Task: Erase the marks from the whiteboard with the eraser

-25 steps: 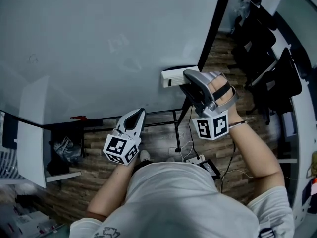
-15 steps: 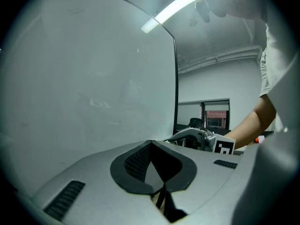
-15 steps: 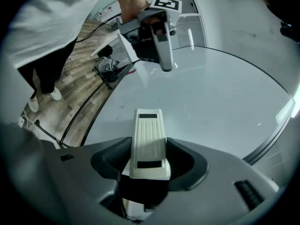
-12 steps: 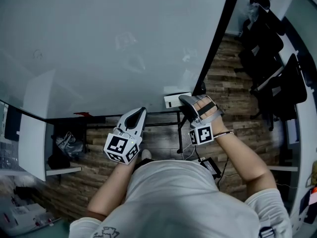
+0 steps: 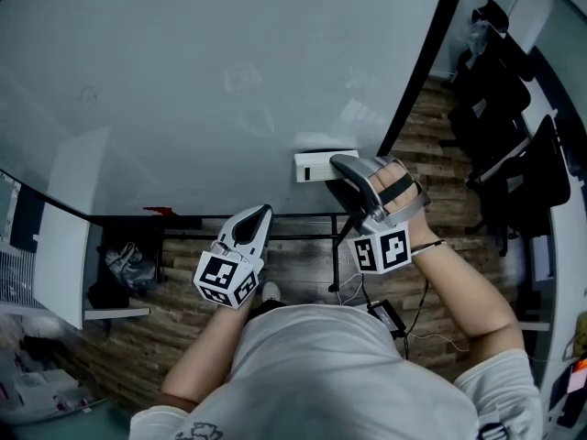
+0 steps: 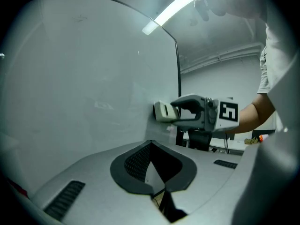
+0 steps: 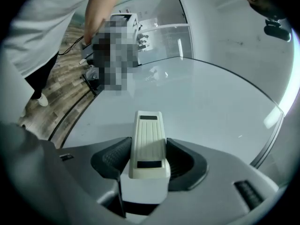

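The whiteboard (image 5: 202,81) fills the upper left of the head view, and I see no clear marks on it, only faint reflections. My right gripper (image 5: 341,167) is shut on the cream eraser (image 5: 323,165), whose face lies against the board near its lower right corner. In the right gripper view the eraser (image 7: 149,144) sits squarely between the two dark pads (image 7: 111,159) with the whiteboard (image 7: 201,102) beyond. My left gripper (image 5: 259,213) hangs below the board's bottom edge, shut and holding nothing. In the left gripper view the eraser (image 6: 164,111) and right gripper (image 6: 174,109) show against the whiteboard (image 6: 84,88).
The board's black frame edge (image 5: 422,62) runs down the right side. Black chairs (image 5: 514,145) stand at the far right on the wooden floor (image 5: 293,255). A red marker (image 5: 158,212) lies at the board's lower left. A cabinet (image 5: 55,246) stands at left.
The right gripper with the eraser dipped toward the board's lower edge half a second ago and has come back up slightly. The left gripper has stayed put.
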`<state>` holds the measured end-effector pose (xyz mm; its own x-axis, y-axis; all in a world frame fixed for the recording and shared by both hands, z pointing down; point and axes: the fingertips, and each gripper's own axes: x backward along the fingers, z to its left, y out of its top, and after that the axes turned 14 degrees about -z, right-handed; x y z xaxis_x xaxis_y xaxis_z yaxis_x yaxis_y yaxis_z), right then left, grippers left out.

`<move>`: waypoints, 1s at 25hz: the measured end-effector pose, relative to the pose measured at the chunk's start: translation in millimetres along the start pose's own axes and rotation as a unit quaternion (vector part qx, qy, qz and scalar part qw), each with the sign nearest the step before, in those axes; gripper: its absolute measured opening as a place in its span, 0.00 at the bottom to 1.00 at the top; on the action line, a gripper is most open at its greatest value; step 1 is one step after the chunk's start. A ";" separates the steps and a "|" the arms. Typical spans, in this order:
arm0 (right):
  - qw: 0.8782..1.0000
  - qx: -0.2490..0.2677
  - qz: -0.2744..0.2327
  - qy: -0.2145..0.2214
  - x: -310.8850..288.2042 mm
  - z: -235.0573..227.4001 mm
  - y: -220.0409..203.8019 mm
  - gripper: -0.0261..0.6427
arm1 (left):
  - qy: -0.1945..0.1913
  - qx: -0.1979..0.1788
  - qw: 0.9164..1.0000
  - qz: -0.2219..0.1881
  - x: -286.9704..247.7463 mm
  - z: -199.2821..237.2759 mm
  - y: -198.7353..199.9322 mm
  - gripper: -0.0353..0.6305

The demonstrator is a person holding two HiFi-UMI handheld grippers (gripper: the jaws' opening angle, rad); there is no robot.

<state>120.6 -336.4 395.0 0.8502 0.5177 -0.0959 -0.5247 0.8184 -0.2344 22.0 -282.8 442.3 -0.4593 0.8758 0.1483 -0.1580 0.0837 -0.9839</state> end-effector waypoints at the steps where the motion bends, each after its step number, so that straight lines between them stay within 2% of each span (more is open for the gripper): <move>1: 1.000 0.009 -0.006 -0.008 -1.6 -18.4 6.8 0.39 | 0.002 -0.002 1.000 -0.001 2.0 2.6 1.9 0.06; 7: 0.994 0.083 -0.032 -0.061 -7.9 -120.2 45.4 0.39 | 0.009 -0.005 1.000 -0.004 18.0 20.8 5.2 0.06; 11: 0.986 0.126 -0.031 -0.108 -13.4 -191.9 72.9 0.39 | 0.007 -0.002 1.000 -0.004 26.0 34.5 9.3 0.06; 16: 0.973 0.147 -0.034 -0.173 -24.5 -268.7 105.2 0.39 | 0.003 -0.003 1.000 -0.007 35.0 59.9 20.0 0.06; 20: 0.972 0.143 -0.028 -0.183 -40.1 -269.8 119.1 0.39 | -0.003 -0.002 1.000 -0.015 37.3 74.2 30.3 0.06; 25: 0.981 0.126 -0.023 -0.143 -75.7 -212.1 125.8 0.39 | -0.017 -0.004 1.000 -0.010 45.8 91.5 33.5 0.06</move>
<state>-0.6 -325.6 167.6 0.8457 0.4974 0.1935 -0.5098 0.8601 0.0173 -84.2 -283.4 425.3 -0.4856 0.8574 0.1705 -0.1608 0.1042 -0.9815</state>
